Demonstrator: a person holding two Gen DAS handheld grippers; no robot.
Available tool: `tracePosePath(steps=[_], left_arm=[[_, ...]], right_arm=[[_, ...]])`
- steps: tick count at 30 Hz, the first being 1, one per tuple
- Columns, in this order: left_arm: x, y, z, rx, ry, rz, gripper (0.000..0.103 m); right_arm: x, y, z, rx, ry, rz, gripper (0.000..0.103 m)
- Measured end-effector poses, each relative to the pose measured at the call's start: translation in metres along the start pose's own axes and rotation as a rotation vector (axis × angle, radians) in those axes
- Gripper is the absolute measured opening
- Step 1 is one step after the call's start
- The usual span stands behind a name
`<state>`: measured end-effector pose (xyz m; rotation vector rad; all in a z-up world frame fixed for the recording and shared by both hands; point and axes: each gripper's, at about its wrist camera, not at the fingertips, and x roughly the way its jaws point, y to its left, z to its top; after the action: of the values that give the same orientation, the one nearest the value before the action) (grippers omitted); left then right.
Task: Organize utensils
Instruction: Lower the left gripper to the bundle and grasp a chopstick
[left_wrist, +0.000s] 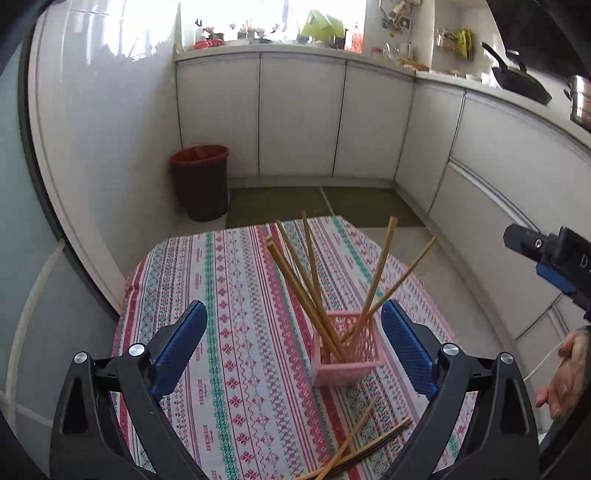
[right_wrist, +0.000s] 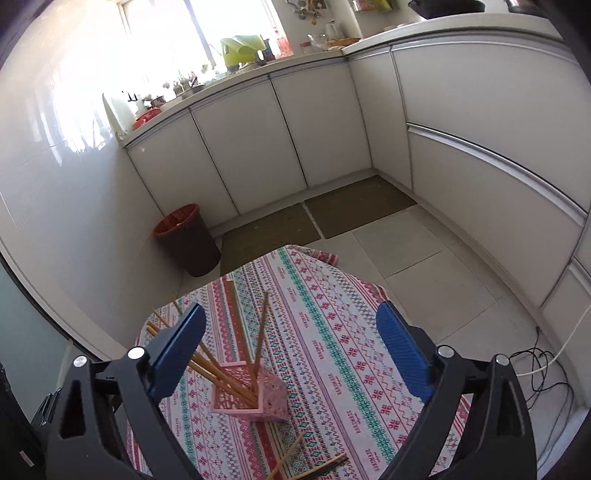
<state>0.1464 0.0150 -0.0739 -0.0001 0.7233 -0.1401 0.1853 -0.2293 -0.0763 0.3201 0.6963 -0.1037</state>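
A: Where do the chopsticks stand?

B: Six wooden chopsticks (left_wrist: 314, 280) stand in a pink lattice holder (left_wrist: 347, 354), just right of centre in the left wrist view. Their tips are down in the holder and their long axes fan upward: four lean toward the upper left, two toward the upper right.

A: Any loose ones?

B: Yes, a small bundle of loose chopsticks (left_wrist: 365, 446) lies flat at the lower centre of that view, some light wood, some dark. I cannot count them exactly. Their long axis runs from lower left to upper right.

A: What carries it all?

B: A counter (left_wrist: 236, 295) under a striped, patterned cloth. The holder sits well inside its edges, with bare cloth to the left and beyond it. In the right wrist view the cloth's far edge drops to an open tiled floor (right_wrist: 424, 266).

A: And the grippers?

B: The left gripper (left_wrist: 293, 328) has its blue pads spread wide, nothing between them touching; the holder shows just inside the right pad. The right gripper (right_wrist: 291, 338) is likewise spread wide and empty, the holder low beside its left pad.

A: Anything else nearby?

B: One dark bin (left_wrist: 201, 182) with a red liner, on the floor by the white cabinets (left_wrist: 299, 114).
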Motion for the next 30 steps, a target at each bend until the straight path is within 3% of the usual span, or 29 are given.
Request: tracePosePath(steps=[6, 12, 16, 24, 28, 30], left_arm=[[0.042, -0.021, -0.029, 0.091, 0.234, -0.056, 0.096], [0.078, -0.056, -0.067, 0.228, 0.436, -0.094, 0.096], [0.098, -0.072, -0.091, 0.282, 0.537, -0.089, 0.096], [0.134, -0.082, -0.118, 0.278, 0.654, -0.077, 0.096], [0.144, -0.083, -0.119, 0.264, 0.649, -0.061, 0.094], [0.148, -0.083, -0.119, 0.262, 0.643, -0.061, 0.086]], right_arm=[[0.006, -0.022, -0.021, -0.104, 0.054, -0.096, 0.095], [0.019, -0.051, -0.055, -0.090, 0.225, -0.119, 0.095], [0.022, -0.065, -0.071, -0.078, 0.277, -0.134, 0.095], [0.038, -0.083, -0.083, -0.005, 0.381, -0.117, 0.095], [0.046, -0.089, -0.088, 0.020, 0.427, -0.124, 0.095], [0.050, -0.092, -0.090, 0.029, 0.444, -0.133, 0.095]])
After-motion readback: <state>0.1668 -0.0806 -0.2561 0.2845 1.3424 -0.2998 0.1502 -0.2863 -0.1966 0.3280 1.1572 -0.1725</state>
